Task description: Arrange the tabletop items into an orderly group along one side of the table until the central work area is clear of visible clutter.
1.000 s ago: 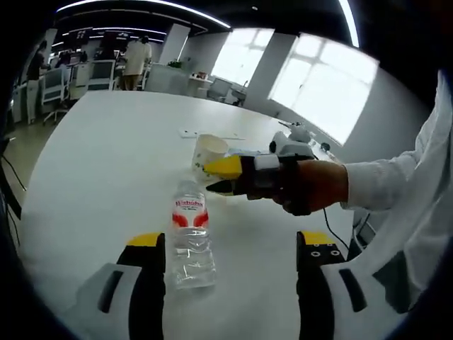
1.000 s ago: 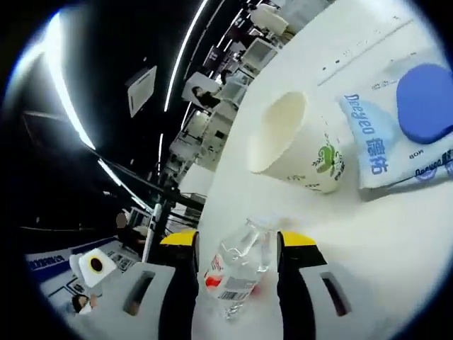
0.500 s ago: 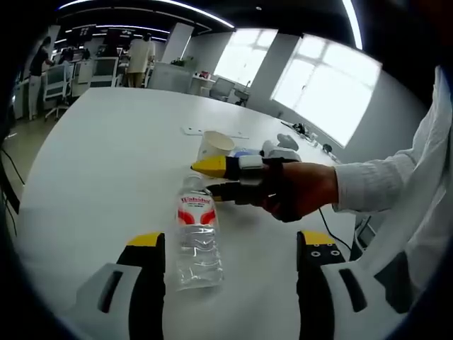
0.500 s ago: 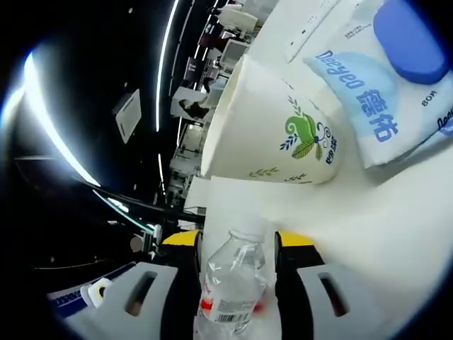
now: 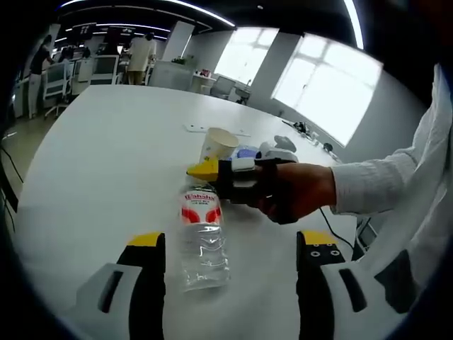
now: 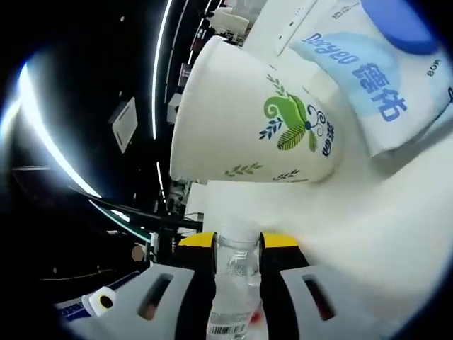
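A: Right gripper (image 6: 236, 241)?
B: Jaws pinched the water bottle (image 5: 202, 237) at its neck; bottle stood on the white table (image 5: 99, 156), just before the paper cup (image 6: 248, 117) and wipes pack (image 6: 379, 67).
A: Left gripper (image 5: 230, 244)?
B: Jaws spread wide, bottle standing between them.

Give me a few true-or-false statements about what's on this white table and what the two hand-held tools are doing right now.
1. The water bottle stands upright on the table. True.
2. The right tool has its jaws closed on the bottle's neck. True.
3. The paper cup lies on its side. False: in the left gripper view it stands upright, mouth up, behind the bottle.
4. The left tool is gripping the bottle. False: its jaws are spread wide, and the bottle stands between them untouched.
5. A blue-and-white tissue pack lies beside the cup. True.
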Demonstrator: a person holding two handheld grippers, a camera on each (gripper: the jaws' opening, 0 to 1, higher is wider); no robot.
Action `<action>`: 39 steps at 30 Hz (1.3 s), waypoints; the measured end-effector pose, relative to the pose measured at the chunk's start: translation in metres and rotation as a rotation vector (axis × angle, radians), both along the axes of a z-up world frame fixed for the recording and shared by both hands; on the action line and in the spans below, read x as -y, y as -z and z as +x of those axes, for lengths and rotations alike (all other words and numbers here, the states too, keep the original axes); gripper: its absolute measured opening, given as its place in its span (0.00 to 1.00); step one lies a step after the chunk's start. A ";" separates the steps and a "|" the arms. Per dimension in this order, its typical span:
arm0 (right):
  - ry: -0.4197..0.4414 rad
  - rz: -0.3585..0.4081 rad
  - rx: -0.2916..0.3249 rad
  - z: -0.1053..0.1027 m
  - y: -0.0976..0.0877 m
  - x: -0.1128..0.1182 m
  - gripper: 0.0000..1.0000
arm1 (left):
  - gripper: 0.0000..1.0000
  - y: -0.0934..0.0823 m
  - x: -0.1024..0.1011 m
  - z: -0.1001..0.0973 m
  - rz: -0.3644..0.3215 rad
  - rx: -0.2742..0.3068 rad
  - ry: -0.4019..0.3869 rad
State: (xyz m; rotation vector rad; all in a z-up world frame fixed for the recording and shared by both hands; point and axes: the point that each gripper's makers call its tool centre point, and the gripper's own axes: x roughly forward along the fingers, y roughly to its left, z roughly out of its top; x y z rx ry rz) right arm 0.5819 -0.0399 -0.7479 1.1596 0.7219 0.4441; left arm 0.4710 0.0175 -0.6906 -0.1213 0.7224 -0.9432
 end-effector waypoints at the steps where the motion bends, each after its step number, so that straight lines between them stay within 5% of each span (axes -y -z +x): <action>1: 0.001 -0.002 0.002 0.000 0.000 0.000 0.21 | 0.77 0.000 0.000 0.000 0.000 0.000 0.000; 14: -0.017 -0.053 0.083 -0.006 -0.019 -0.001 0.20 | 0.76 -0.004 -0.003 0.004 -0.014 0.009 -0.008; 28: -0.098 -0.148 0.260 -0.020 -0.057 -0.015 0.19 | 0.75 -0.006 -0.008 0.009 -0.014 0.022 0.015; 39: -0.375 -0.248 0.581 -0.049 -0.108 -0.057 0.19 | 0.70 -0.012 -0.007 0.005 -0.108 -0.012 0.073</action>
